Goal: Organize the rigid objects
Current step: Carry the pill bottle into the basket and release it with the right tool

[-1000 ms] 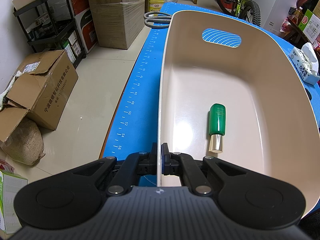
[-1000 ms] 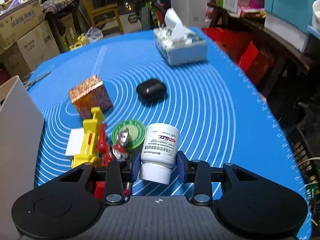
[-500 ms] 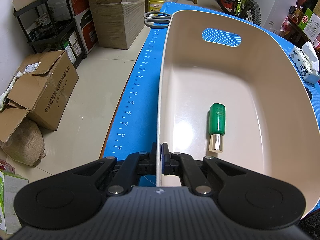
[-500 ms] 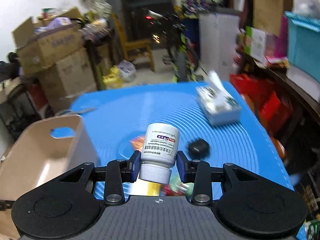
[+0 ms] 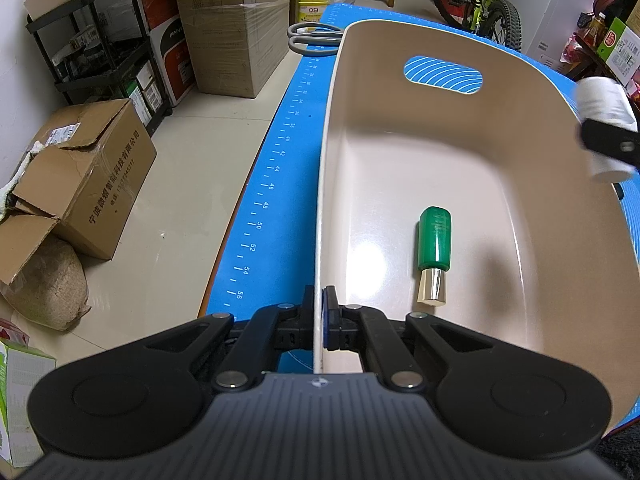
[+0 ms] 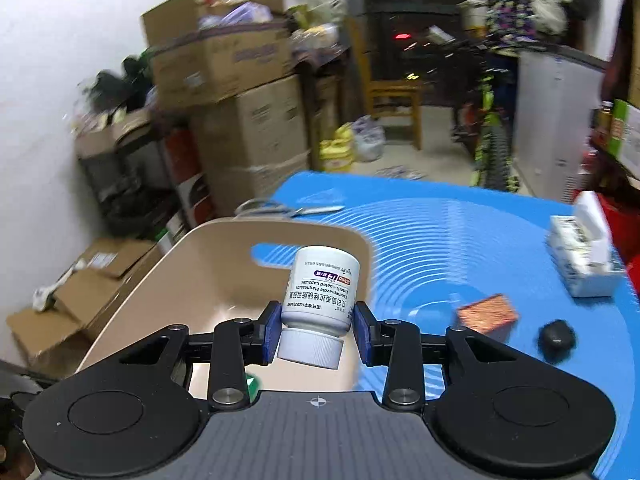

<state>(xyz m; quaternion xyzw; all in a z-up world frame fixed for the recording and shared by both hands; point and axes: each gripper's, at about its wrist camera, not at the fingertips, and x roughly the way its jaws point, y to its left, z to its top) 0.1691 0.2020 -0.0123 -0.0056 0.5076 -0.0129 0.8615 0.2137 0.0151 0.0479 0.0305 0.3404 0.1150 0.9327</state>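
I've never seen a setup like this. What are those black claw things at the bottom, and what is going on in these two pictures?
Each black claw is a hand-held gripper with a camera looking along its two fingers; a person holds one per hand. The left gripper pinches the rim of a beige bin, which holds a green-capped bottle. The right gripper carries a white pill bottle above that bin. On the blue mat lie scissors, a tissue box, a patterned box and a black case.
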